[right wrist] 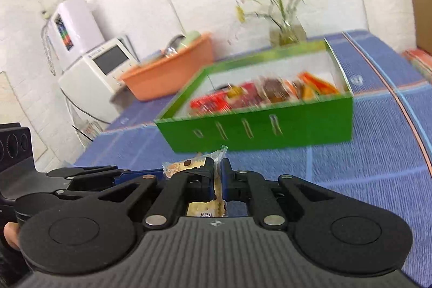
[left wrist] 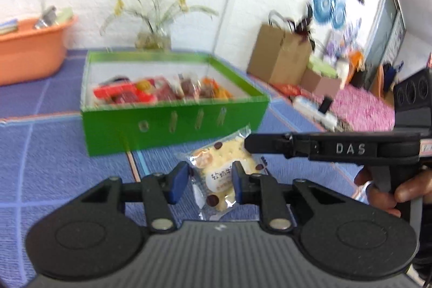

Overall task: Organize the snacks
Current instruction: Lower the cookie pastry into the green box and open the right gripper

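Observation:
A small clear snack packet (left wrist: 220, 172) of pale biscuits with dark spots hangs just in front of the green box (left wrist: 175, 126). My left gripper (left wrist: 209, 181) is shut on it, its blue pads pressing the packet's sides. My right gripper (left wrist: 248, 143) reaches in from the right and pinches the packet's far corner. In the right wrist view the same packet (right wrist: 186, 166) is clamped edge-on in my right gripper (right wrist: 217, 176), with the left gripper's fingers (right wrist: 89, 172) alongside at the left. The green box (right wrist: 256, 126) holds several red, brown and orange snack packs.
A blue checked cloth (left wrist: 54, 158) covers the table. An orange basin (left wrist: 32, 50) sits back left of the box, and a vase of grasses (left wrist: 154, 37) stands behind it. A brown paper bag (left wrist: 278, 56) and clutter lie to the right. A white appliance (right wrist: 97, 69) stands beyond the basin.

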The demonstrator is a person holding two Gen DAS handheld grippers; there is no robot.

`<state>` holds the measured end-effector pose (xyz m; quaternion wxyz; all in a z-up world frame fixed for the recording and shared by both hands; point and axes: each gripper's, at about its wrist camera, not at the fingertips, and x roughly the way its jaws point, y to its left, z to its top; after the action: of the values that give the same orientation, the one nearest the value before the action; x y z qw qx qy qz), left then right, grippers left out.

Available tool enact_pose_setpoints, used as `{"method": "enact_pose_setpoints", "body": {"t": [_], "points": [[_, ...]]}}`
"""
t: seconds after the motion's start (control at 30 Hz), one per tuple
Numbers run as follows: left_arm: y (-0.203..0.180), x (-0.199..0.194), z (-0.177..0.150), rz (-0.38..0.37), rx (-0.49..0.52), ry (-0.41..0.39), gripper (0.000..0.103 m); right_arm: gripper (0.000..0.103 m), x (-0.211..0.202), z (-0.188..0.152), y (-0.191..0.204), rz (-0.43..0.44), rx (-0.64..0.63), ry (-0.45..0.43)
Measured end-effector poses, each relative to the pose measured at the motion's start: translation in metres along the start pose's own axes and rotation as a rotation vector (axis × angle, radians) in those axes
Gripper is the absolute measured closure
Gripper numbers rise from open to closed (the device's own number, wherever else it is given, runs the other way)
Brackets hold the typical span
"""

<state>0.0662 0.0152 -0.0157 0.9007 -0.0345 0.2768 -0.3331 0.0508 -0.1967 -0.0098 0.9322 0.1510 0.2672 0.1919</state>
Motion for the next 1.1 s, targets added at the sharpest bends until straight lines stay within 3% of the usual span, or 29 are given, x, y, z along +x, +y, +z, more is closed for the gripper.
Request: {"method": "enact_pose_setpoints", "body": {"t": [0.37, 0.7, 0.93, 1.03, 1.1], "points": [[0.012, -0.014, 0.039, 0.107, -0.008, -0.111, 0.084, 0.092, 0.02, 0.03, 0.028, 0.018, -0.099, -0.115], [0.023, 0.037, 0.08, 0.175, 0.01, -0.148, 0.083, 0.092, 0.046, 0.055, 0.005, -0.002, -0.038, -0.25], [0.026, 0.088, 0.087, 0.2, 0.04, -0.127, 0.081, 0.091, 0.067, 0.052, -0.033, -0.024, 0.05, -0.263], [0.031, 0.104, 0.084, 0.218, 0.027, -0.114, 0.069, 0.072, 0.072, 0.052, -0.046, -0.044, 0.097, -0.262], [0.037, 0.107, 0.082, 0.243, 0.013, -0.117, 0.052, 0.063, 0.073, 0.051, -0.052, -0.048, 0.112, -0.258]]}}
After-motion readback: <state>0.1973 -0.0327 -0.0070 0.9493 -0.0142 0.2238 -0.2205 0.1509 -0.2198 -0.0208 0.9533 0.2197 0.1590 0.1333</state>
